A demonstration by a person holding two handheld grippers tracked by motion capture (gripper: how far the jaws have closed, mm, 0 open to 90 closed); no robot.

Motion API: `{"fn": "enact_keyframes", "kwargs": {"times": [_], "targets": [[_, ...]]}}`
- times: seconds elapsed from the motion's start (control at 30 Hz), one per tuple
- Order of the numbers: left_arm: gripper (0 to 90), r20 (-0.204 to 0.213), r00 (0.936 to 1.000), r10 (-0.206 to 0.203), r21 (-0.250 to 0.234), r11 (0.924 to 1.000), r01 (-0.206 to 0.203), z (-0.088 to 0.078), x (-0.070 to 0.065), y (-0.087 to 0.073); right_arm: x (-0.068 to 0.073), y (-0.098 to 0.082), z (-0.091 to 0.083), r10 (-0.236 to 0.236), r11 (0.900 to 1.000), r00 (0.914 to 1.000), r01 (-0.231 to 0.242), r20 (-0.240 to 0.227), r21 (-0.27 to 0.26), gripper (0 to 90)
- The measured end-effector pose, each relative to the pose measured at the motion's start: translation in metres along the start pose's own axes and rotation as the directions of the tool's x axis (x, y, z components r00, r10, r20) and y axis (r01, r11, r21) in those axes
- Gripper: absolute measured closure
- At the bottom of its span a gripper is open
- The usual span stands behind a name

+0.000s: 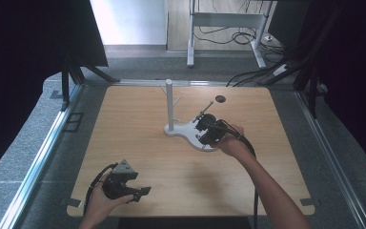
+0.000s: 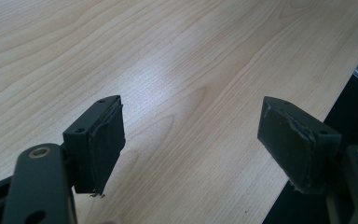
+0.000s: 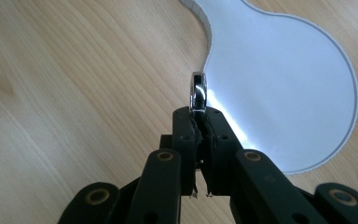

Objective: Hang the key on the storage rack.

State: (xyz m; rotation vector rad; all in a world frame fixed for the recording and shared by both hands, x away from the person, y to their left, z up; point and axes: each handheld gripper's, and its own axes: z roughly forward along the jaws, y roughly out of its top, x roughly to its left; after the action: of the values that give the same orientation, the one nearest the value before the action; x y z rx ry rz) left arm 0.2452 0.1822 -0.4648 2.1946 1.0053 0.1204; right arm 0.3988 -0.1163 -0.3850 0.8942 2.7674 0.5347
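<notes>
The right tongs (image 3: 199, 109) are clenched on a shiny metal ring (image 3: 198, 92), which stands on edge and projects just past the jaw tips. In the right gripper view, the ring sits over the edge of the white base (image 3: 284, 84), where the base's narrow waist meets the wood of the bench (image 3: 74, 70). In the high view, the right tongs (image 1: 208, 130) are over the rounded near lobe of the base (image 1: 190, 138), to the right of the white post (image 1: 169, 102) that rises from the base's far lobe. The right hand (image 1: 231, 140) comes in from the lower right, forearm stretched diagonally across the bench, its cable trailing beside the arm. A small dark disc (image 1: 220, 99) lies on the bench beyond the base, apart from it.

The left tongs (image 2: 191, 140) are released, jaws well apart with bare wood between them. In the high view, the left hand (image 1: 100, 202) holds the left tongs (image 1: 140, 192) low near the front edge, pointing right.
</notes>
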Motion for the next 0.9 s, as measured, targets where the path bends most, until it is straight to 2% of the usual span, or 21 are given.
{"fn": "enact_keyframes", "kwargs": {"times": [0.9], "targets": [[23.4,0.003,1.0,0.0,-0.005,1.0,0.0,-0.002,0.001,0.0,-0.016,0.033,0.003,0.039,0.999,0.9992,-0.039,0.001,-0.019,84.0]]}}
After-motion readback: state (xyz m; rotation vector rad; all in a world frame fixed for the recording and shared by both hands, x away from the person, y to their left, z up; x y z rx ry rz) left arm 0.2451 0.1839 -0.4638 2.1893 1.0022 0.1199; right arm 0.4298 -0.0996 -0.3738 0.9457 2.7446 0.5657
